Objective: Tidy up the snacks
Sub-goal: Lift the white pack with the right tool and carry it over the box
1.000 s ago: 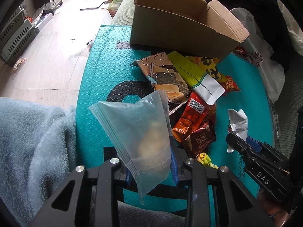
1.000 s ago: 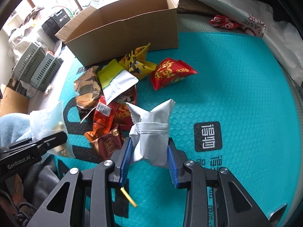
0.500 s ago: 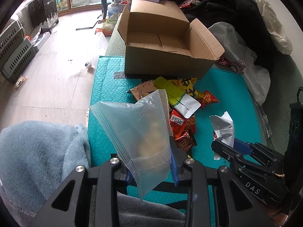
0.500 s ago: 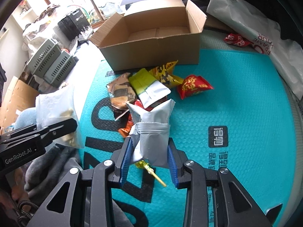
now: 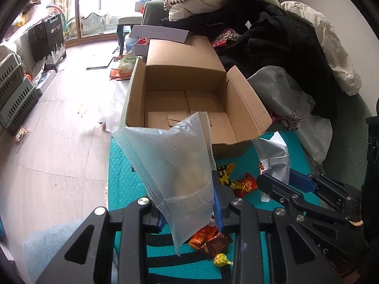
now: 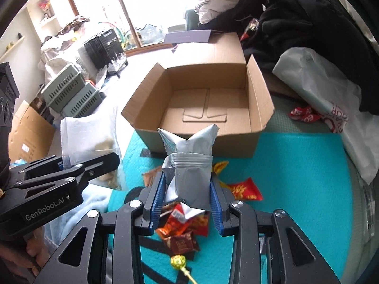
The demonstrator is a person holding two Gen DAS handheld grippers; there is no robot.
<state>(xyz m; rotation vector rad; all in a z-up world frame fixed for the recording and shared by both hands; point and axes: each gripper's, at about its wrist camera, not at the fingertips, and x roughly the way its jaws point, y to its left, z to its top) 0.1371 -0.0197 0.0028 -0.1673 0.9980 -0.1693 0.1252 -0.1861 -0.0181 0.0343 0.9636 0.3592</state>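
Open cardboard box (image 6: 258, 139), bare inside; snack packets (image 6: 182, 222) on teal mat (image 6: 296, 177)

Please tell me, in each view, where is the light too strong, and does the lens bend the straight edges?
Left wrist view: the window is blown out white and the floor looks washed; the cardboard box edges curve. Right wrist view: the window is overexposed too, the teal mat stays well lit, and black corners frame the round picture.

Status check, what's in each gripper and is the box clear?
Left gripper shut on clear zip bag. Right gripper shut on silver foil pouch. Open brown cardboard box ahead, nothing inside, nothing blocking.
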